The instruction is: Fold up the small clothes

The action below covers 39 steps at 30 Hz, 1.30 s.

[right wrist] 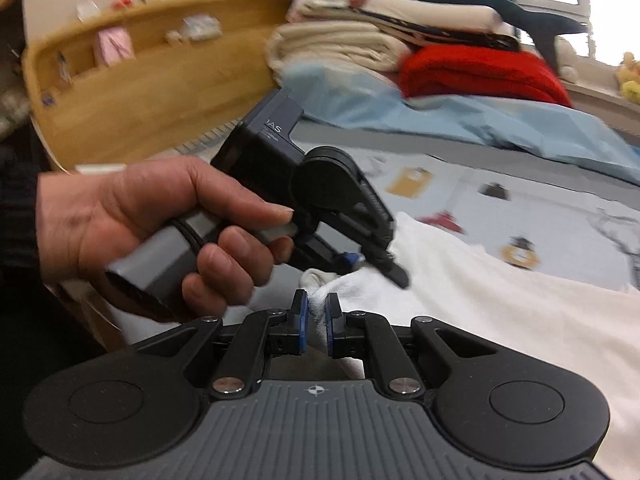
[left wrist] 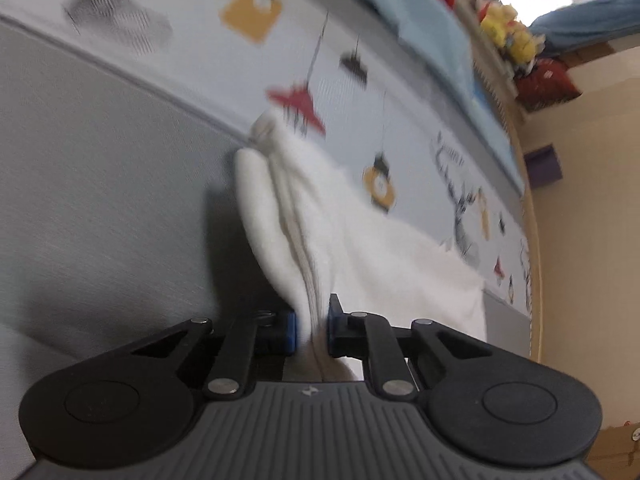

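White garment (left wrist: 372, 240): one small piece of clothing, bunched, lying on the bed (left wrist: 100, 200) over a printed sheet (left wrist: 280, 40); it runs away from both grippers toward the far side of the bed. Left gripper (left wrist: 312, 326): jaws narrow, blue pads pinching a ridge of the cloth, which rises straight ahead of them w/ its long axis along the fingers. Right gripper (right wrist: 316, 320): jaws narrow, pinching a small wad of the same cloth. Seen from the right wrist view, the left gripper (right wrist: 370, 262) sits just beyond the right one, held by the person's left hand (right wrist: 160, 224); both grips lie close together at the garment's near end, so neither is clearly nearer. Judgement: next move prob. depends on drawing the two grips apart or carrying the edge over. Count: 1 garment, 2 grippers, 1 hand in view. Beyond: folded stack (right wrist: 400, 32), blue blanket (right wrist: 480, 120).
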Each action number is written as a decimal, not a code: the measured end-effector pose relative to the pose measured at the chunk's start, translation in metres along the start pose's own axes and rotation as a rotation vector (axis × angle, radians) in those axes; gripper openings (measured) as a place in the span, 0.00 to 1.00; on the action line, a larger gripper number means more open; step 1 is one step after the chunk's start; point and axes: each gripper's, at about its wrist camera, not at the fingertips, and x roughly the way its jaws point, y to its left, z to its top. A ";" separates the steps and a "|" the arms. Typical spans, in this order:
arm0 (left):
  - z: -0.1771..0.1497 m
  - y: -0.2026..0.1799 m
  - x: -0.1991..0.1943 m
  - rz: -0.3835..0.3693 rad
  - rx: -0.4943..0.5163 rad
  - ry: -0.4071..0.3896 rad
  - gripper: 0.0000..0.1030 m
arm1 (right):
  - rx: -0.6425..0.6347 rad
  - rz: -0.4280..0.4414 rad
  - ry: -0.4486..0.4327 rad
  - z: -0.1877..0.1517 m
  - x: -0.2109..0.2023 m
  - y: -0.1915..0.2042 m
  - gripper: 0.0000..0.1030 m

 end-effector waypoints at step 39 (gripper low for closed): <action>-0.076 -0.217 0.070 -0.102 0.356 0.028 0.44 | 0.581 -0.598 0.149 -0.100 -0.163 -0.218 0.12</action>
